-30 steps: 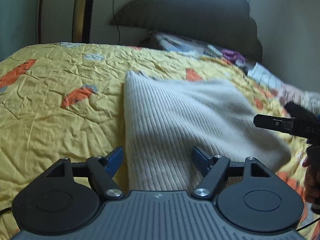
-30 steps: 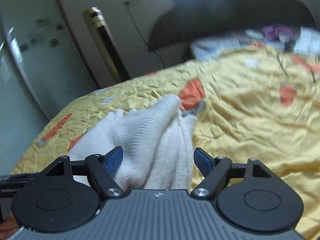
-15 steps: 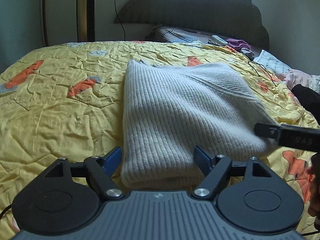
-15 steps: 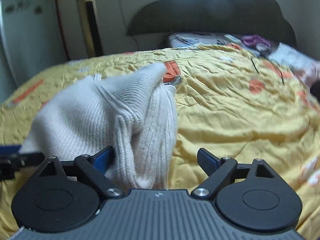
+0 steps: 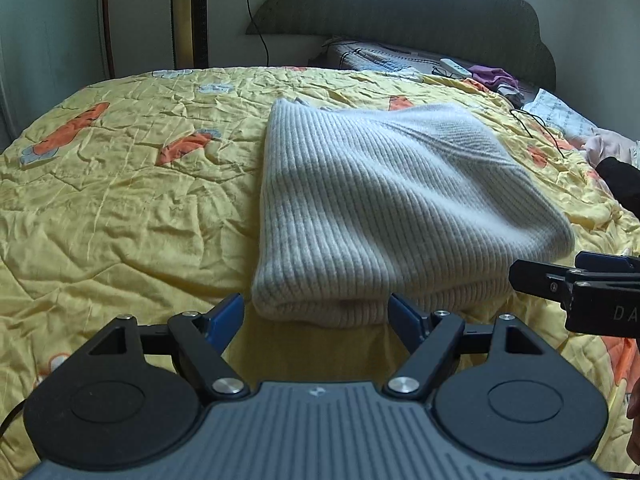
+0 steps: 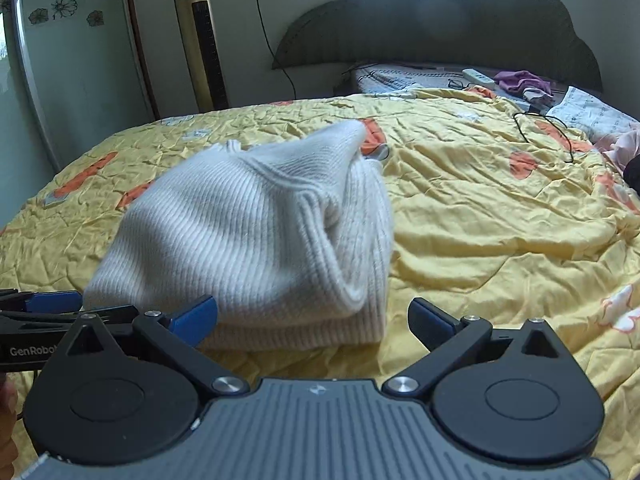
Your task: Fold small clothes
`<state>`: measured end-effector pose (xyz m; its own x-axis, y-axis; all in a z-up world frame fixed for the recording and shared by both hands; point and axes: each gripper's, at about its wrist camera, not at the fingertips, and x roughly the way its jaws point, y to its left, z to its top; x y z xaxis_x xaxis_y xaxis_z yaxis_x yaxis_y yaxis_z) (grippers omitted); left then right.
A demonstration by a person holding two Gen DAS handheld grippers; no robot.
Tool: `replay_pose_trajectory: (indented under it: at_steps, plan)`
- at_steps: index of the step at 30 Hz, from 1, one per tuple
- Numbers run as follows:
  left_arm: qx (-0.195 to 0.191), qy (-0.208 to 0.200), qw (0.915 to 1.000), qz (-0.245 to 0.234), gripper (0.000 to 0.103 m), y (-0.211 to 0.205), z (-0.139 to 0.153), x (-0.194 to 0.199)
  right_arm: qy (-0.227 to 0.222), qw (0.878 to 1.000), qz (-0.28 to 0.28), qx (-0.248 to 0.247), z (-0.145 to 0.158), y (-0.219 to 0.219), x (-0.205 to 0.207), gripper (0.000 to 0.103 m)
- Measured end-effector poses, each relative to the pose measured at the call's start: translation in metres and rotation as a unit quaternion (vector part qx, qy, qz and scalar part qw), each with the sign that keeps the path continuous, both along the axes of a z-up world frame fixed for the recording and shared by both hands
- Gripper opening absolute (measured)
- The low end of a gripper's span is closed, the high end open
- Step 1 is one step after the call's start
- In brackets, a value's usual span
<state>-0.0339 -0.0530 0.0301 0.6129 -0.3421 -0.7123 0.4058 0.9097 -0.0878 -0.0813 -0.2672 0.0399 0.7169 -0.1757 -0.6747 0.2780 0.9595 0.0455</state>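
Now both grippers have backed off the folded cream ribbed-knit sweater [image 5: 384, 216].
Left gripper [image 5: 316, 316] and right gripper [image 6: 312, 320] gape empty (fold looks done, one corner puffy).

Cream ribbed knit sweater [image 5: 384, 208] folded, lying on yellow bedspread [image 5: 120, 208].

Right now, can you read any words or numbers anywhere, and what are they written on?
"GenRobo", cut off by the right tongs' body: on the left tongs, seen in the right wrist view.
"DA", cut off at the picture edge: on the right tongs, seen in the left wrist view.
Tower fan display: too small to read.
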Motion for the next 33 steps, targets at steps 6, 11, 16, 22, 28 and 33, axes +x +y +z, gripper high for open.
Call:
replay_pose_trajectory:
  at_steps: [6, 11, 16, 22, 28, 33]
  plan:
    - [0.007, 0.007, 0.9998, 0.019, 0.079, 0.004, -0.006, -0.007, 0.015, 1.0, 0.006, 0.015, -0.004, 0.005, -0.008, 0.103]
    - [0.012, 0.017, 0.9993, 0.032, 0.079, 0.008, -0.012, -0.01, 0.024, 0.999, 0.01, 0.023, -0.006, 0.009, -0.015, 0.103]
    - [0.02, 0.014, 0.9989, 0.04, 0.079, 0.008, -0.016, -0.015, 0.031, 0.999, 0.015, 0.031, -0.008, 0.013, -0.019, 0.103]
    - [0.027, 0.009, 0.9985, 0.048, 0.083, 0.007, -0.021, -0.019, 0.034, 0.999, 0.026, 0.022, -0.012, 0.017, -0.021, 0.103]
    - [0.038, 0.006, 0.9978, 0.055, 0.084, 0.004, -0.024, -0.021, 0.037, 0.999, 0.026, 0.013, -0.019, 0.016, -0.021, 0.103]
    - [0.046, -0.004, 0.9971, 0.061, 0.087, 0.0, -0.027, -0.025, 0.037, 0.999, 0.029, 0.008, -0.023, 0.016, -0.021, 0.103]
